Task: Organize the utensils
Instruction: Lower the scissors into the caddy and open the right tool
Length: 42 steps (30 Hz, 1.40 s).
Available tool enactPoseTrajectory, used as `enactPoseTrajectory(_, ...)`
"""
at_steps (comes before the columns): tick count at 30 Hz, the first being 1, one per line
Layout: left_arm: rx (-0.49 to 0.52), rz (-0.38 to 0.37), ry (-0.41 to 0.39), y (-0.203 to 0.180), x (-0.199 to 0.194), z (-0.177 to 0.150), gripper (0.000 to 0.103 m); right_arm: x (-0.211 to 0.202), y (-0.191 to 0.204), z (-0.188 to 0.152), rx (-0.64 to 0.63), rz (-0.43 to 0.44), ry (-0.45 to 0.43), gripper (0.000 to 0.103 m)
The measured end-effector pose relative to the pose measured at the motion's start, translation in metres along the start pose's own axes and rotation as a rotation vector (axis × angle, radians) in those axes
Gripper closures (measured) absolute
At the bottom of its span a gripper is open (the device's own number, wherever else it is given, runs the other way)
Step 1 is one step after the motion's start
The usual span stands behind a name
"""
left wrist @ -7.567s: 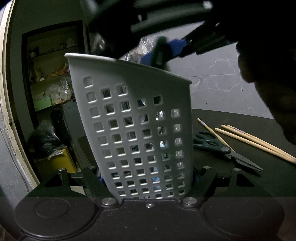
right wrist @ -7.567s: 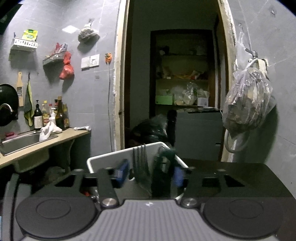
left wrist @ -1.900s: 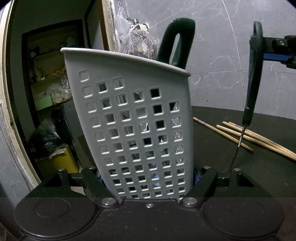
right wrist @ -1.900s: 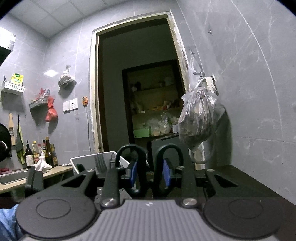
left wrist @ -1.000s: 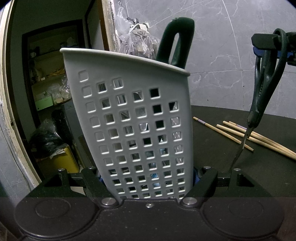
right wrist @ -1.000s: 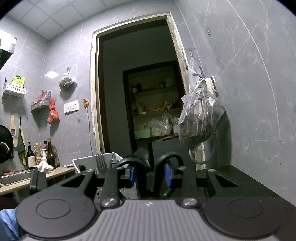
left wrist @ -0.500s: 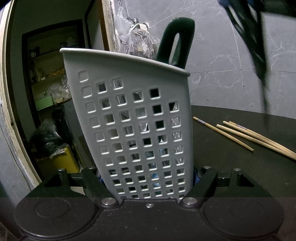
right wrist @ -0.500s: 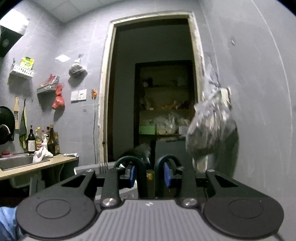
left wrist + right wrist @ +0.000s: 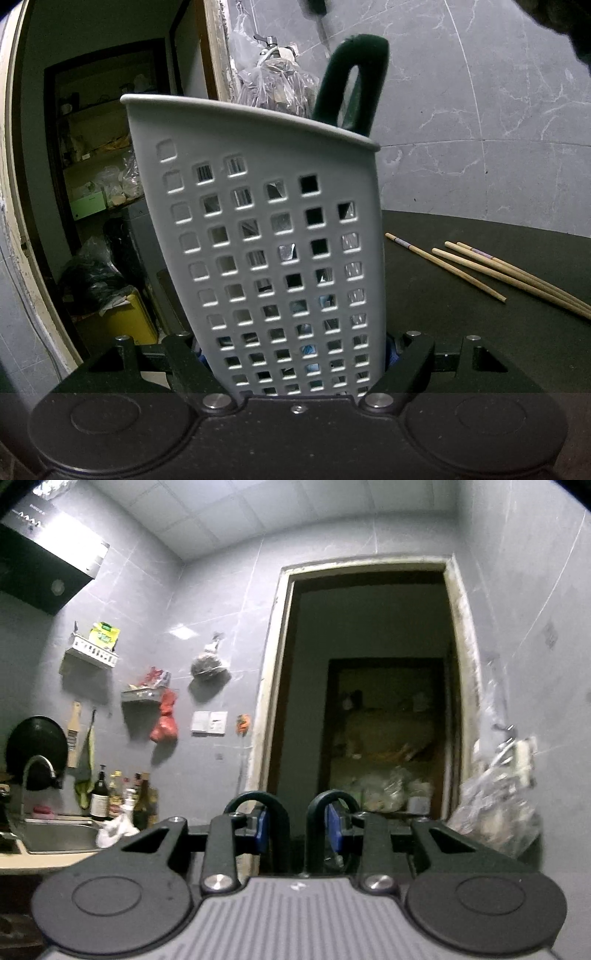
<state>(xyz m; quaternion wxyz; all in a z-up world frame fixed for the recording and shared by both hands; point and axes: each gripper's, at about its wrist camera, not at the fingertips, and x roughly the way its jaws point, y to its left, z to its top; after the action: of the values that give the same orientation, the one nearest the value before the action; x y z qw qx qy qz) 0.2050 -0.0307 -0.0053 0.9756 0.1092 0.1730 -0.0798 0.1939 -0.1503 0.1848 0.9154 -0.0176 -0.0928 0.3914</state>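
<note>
My left gripper is shut on the base of a grey perforated utensil basket and holds it upright on the dark table. A dark green looped handle sticks out of the basket's top. My right gripper is shut on the dark green scissors by their two handle loops, raised high. The scissor blade tip shows blurred above the basket in the left wrist view. Several wooden chopsticks lie on the table to the right.
A grey marble wall stands behind the table. A doorway opens on a dark storeroom with shelves. A plastic bag hangs from a wall hook. A sink and bottles are at the left.
My right gripper has lifted the scissors off the table and carried them up and left, over the basket. The basket and left gripper have not moved.
</note>
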Motion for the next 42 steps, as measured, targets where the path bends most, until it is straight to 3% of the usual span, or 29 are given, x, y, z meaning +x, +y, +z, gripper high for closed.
enactPoseTrajectory(9, -0.001, 0.0, 0.0, -0.001, -0.001, 0.0, 0.024, 0.024, 0.002, -0.024, 0.055, 0.053, 0.077, 0.067)
enactPoseTrajectory(19, 0.002, 0.002, 0.002, -0.001, -0.001, -0.001, 0.024, 0.017, 0.008, -0.005, 0.029, 0.055, -0.034, 0.066)
enactPoseTrajectory(28, 0.001, 0.002, 0.003, -0.002, 0.0, -0.002, 0.024, 0.02, 0.011, 0.002, 0.034, 0.073, -0.071, 0.066)
enactPoseTrajectory(42, -0.001, 0.0, 0.005, -0.001, 0.002, -0.001, 0.024, 0.025, 0.009, -0.042, 0.044, 0.071, 0.126, 0.066)
